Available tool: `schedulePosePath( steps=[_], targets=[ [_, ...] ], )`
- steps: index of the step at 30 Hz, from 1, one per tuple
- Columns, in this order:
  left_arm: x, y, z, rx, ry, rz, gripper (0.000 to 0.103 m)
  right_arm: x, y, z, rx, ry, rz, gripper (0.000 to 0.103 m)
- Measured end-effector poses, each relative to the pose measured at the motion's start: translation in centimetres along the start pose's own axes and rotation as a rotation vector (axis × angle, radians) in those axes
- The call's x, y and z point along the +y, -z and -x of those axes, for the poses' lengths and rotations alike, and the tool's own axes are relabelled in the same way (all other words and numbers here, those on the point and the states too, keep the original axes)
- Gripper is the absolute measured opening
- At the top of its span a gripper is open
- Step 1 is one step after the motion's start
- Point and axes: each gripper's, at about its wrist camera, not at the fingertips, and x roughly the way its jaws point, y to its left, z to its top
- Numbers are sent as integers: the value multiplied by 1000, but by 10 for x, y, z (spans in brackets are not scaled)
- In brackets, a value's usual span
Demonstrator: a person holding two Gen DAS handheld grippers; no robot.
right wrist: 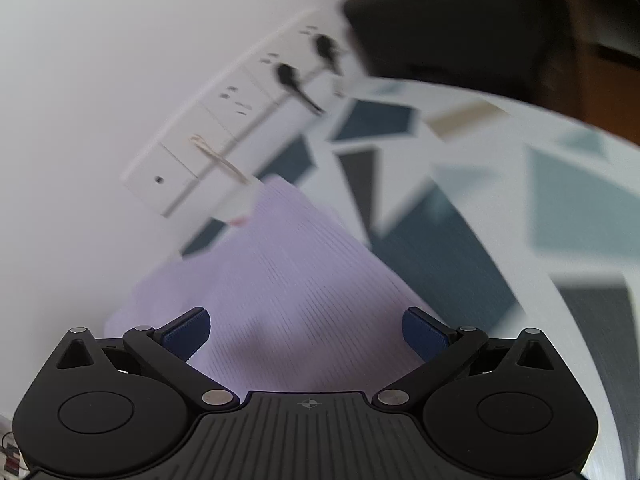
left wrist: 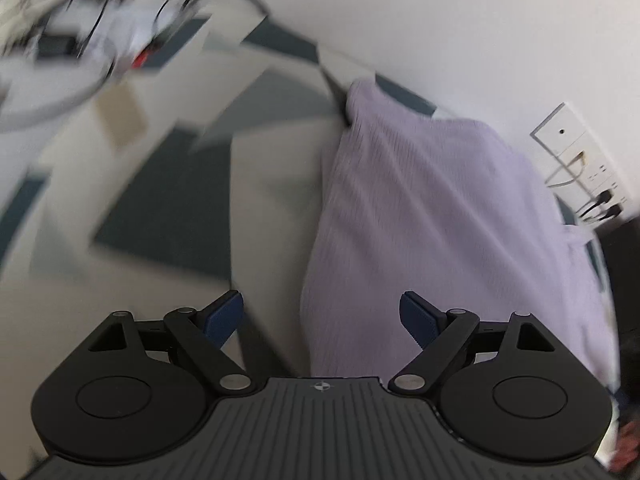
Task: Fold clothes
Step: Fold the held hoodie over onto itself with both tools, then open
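**Both tongs empty, lilac top lying loose on the patterned table**

Your left gripper (left wrist: pixel 322 316) has its jaws spread wide with nothing between the blue pads, and the right gripper (right wrist: pixel 306 334) is the same: gaping, nothing pinched. Neither has hold of anything.

The lilac garment (left wrist: pixel 432 216) lies on the table with the geometric print (left wrist: pixel 168 216), pushed up near the white wall (left wrist: pixel 460 28) where the socket strip (right wrist: pixel 224 132) sits. In the left wrist view it's ahead and off to the right of the jaws; in the right wrist view it runs straight out from under them.

Handling-wise, I'd reckon it's a thin ribbed knit: light, floppy, no stiffness at all, so it'll sag and drag if you lift it from the middle. Go for an edge or corner, one in each gripper, and pinch through all the layers so a single one doesn't slip out. The near hem under the right jaws looks like the easiest bite.

What you can't see: both views are smeared, so I can't say for sure how many layers are stacked or whether it's a shirt or something else. The garment's near edge is hidden behind the gripper bodies, and a small white tag-like bit (right wrist: pixel 240 208) at the far corner is too blurry to read.
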Motion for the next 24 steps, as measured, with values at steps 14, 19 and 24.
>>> schedulePosePath(
  steps=[14,19,24],
  targets=[
    [11,11,-9,54,111,176,20,-13,20,-20,57,62,-138,48],
    [5,11,8,62,104,61,18,-23,15,-5,42,14,-189,19],
    [26,24,25,138,101,42,18,-27,27,27,56,-2,-116,16]
  ],
)
